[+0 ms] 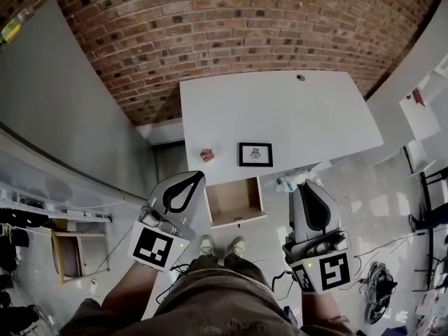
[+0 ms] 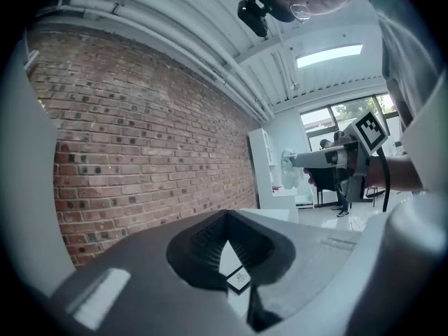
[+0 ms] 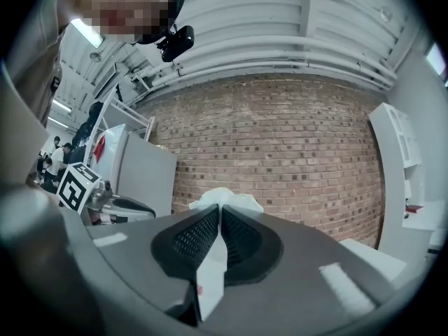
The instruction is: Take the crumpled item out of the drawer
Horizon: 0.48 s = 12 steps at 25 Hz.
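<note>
In the head view the drawer [image 1: 234, 199] stands pulled out under the white table [image 1: 294, 114], its wooden inside bare. My right gripper [image 1: 302, 185] is shut on a white crumpled item [image 1: 289, 183], held right of the drawer and below the table's front edge. The right gripper view shows the white crumpled item [image 3: 225, 199] bulging past the closed right gripper [image 3: 220, 208]. My left gripper [image 1: 199, 176] hovers left of the drawer, shut with nothing in it. In the left gripper view the left gripper [image 2: 226, 216] has its tips together.
A small red crumpled thing [image 1: 207, 155] and a black picture frame [image 1: 255, 154] lie near the table's front edge. A brick wall [image 1: 231, 26] stands behind the table. The person's shoes [image 1: 220, 246] stand on the floor below the drawer. Cables [image 1: 381, 278] lie at the right.
</note>
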{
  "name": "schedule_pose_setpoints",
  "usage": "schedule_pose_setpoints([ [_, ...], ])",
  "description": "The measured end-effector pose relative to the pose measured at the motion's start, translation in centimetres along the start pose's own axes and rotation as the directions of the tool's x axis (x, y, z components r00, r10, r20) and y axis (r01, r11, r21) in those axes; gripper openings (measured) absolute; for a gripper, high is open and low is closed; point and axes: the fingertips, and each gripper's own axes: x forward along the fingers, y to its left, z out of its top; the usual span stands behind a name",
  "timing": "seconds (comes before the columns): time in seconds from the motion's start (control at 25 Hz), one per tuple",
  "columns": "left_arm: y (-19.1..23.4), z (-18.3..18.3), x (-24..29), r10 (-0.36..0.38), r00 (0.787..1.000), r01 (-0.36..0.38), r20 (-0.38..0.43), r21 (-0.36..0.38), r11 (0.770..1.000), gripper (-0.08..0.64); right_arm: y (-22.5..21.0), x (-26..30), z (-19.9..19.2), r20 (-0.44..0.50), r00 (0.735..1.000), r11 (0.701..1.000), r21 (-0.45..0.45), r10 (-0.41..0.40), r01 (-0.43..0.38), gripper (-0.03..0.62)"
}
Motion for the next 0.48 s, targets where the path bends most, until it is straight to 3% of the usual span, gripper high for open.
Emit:
schedule_pose_setpoints([
  [0.16, 0.05, 0.02, -0.19, 0.000, 1.000, 0.001, -0.015, 0.059, 0.998, 0.000, 0.32, 0.09, 0.54, 0.002, 1.000, 1.000, -0.020, 0.003, -0.003, 0.043],
  [0.48, -0.56, -0.09, 0.37, -0.015, 1.000, 0.016, -0.025, 0.065, 0.998, 0.000, -0.49, -0.13, -0.17, -0.019, 1.000, 1.000, -0.002, -0.009, 0.009, 0.043],
])
